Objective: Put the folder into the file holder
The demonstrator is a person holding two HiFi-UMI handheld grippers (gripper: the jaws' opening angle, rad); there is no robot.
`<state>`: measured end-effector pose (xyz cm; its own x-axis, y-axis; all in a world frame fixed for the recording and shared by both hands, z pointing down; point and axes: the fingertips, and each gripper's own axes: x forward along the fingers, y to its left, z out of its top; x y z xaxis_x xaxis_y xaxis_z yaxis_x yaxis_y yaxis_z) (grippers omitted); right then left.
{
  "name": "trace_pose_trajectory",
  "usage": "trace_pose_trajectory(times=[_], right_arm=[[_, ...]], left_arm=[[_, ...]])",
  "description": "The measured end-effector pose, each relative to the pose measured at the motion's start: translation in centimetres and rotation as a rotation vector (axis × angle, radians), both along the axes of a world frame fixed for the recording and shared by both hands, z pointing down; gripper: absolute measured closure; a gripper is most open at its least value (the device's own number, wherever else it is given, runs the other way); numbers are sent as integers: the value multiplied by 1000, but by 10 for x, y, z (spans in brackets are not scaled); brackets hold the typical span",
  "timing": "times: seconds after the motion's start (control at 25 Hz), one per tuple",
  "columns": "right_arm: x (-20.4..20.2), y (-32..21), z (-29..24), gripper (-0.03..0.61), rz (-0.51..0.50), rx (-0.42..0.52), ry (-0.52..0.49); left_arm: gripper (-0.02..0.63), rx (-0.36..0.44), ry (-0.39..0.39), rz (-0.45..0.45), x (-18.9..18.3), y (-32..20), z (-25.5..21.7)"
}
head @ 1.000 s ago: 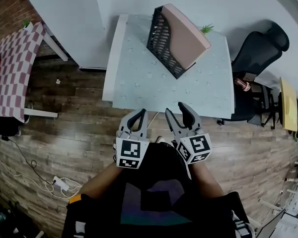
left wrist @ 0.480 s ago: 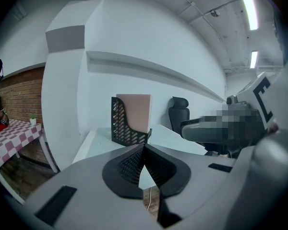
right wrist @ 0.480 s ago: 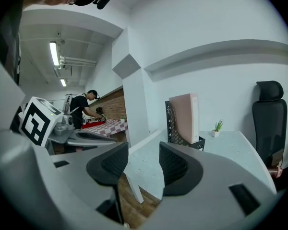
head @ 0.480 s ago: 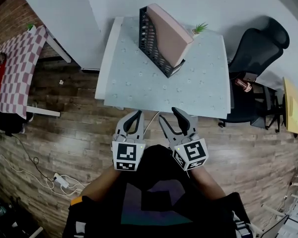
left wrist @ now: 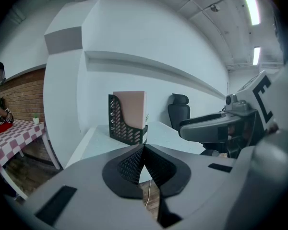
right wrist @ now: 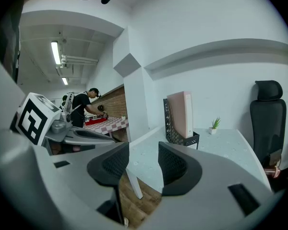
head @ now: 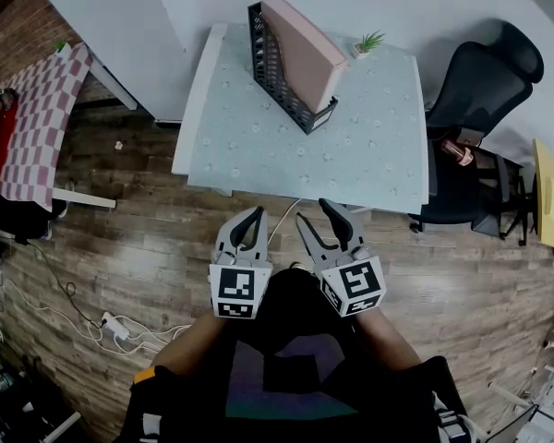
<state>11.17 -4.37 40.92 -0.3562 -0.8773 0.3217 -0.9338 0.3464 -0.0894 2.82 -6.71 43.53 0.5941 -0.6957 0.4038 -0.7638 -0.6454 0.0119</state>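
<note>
A pink folder (head: 302, 46) stands upright inside the black mesh file holder (head: 273, 63) at the far side of the pale table (head: 369, 146). Both grippers hang over the wooden floor, short of the table's near edge and well apart from the holder. My left gripper (head: 255, 214) is shut, its jaws touching with nothing between them (left wrist: 143, 148). My right gripper (head: 314, 212) is open and empty (right wrist: 144, 163). The folder (left wrist: 132, 108) and holder (left wrist: 117, 123) show ahead in the left gripper view. In the right gripper view, the folder (right wrist: 180, 113) and holder (right wrist: 170, 126) also stand ahead.
A small potted plant (head: 367, 42) sits on the table behind the holder. A black office chair (head: 485, 90) stands to the right. A checkered table (head: 37, 127) is at the left, a power strip (head: 114, 325) lies on the floor. A person (right wrist: 84, 110) stands far left.
Both grippers have drawn back from the table's near edge, which now lies farther ahead. The table and holder have shifted left and up in view. Jaw states are unchanged.
</note>
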Motion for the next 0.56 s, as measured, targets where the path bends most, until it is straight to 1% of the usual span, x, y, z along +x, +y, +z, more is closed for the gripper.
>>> trace_pose_trajectory(times=[0.56], right_arm=[[-3, -1, 2, 374, 9, 0, 2]], left_arm=[[607, 6, 10, -2, -4, 1, -1]])
